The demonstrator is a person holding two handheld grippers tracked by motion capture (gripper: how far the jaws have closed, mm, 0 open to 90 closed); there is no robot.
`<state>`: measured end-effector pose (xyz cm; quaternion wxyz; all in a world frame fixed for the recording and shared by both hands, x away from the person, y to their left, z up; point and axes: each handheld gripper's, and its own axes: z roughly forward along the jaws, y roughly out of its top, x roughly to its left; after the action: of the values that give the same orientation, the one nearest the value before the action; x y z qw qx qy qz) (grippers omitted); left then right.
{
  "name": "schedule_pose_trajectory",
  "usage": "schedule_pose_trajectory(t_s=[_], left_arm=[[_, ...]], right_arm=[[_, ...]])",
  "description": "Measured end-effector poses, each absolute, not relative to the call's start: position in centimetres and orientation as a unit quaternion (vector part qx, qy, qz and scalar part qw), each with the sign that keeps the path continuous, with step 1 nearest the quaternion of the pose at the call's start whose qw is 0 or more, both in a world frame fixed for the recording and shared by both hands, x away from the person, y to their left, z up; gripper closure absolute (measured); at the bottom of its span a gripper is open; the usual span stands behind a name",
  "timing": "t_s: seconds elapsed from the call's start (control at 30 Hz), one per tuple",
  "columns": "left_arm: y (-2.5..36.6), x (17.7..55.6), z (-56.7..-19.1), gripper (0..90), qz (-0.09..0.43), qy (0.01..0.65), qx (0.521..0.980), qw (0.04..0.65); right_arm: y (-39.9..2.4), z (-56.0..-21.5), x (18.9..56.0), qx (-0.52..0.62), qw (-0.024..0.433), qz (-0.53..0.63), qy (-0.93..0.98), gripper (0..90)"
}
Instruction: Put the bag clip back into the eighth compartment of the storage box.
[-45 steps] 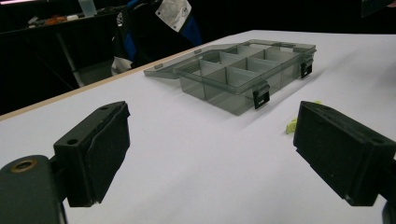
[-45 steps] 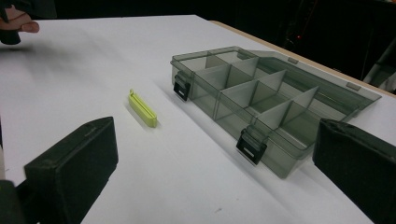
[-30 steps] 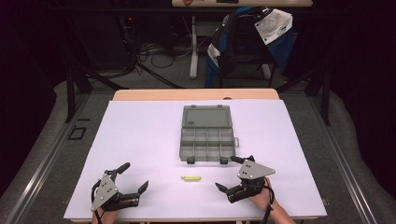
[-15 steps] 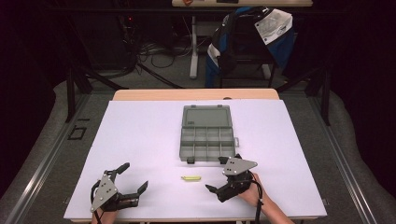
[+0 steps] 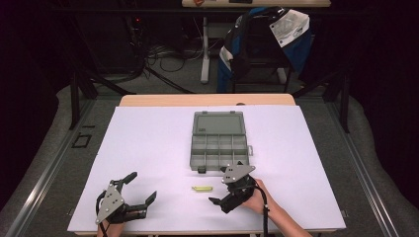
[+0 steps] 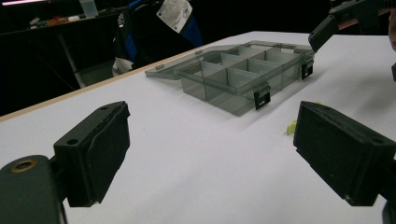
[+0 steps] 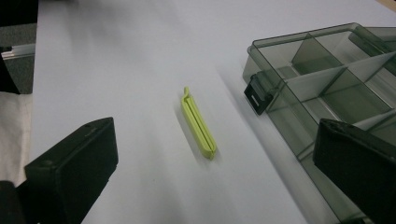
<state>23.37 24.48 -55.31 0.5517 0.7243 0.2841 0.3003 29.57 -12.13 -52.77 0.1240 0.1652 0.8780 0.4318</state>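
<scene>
Near the desk's (image 5: 148, 148) front edge, the right gripper (image 5: 228, 190), jaws released, hovers beside the green clip (image 5: 201, 188), while the left gripper (image 5: 138, 193) rests released at the front-left corner.

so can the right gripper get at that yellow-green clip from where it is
Probably yes. The right gripper is open and aimed at the yellow-green clip, which lies flat on bare white table with nothing between them. The open compartment box sits beside the clip, apart from it.
</scene>
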Motion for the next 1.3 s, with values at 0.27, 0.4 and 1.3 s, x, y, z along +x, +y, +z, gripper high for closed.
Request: schedule_pose_trajectory(t_s=[0.27,0.4,1.3], left_arm=[[24.6,23.4,-55.3,10.8,0.3,0.286,0.724,0.552],[24.3,23.4,-55.3,10.8,0.299,0.283,0.726,0.55],[24.4,23.5,-55.4,10.8,0.298,0.286,0.727,0.548]], right_arm=[[-10.5,-52.8,30.2,0.147,0.111,0.404,0.896,12.9],[-9.2,-52.9,30.9,0.133,0.095,0.392,0.905,18.3],[-6.9,-54.4,33.0,0.12,0.066,0.333,0.933,60.0]])
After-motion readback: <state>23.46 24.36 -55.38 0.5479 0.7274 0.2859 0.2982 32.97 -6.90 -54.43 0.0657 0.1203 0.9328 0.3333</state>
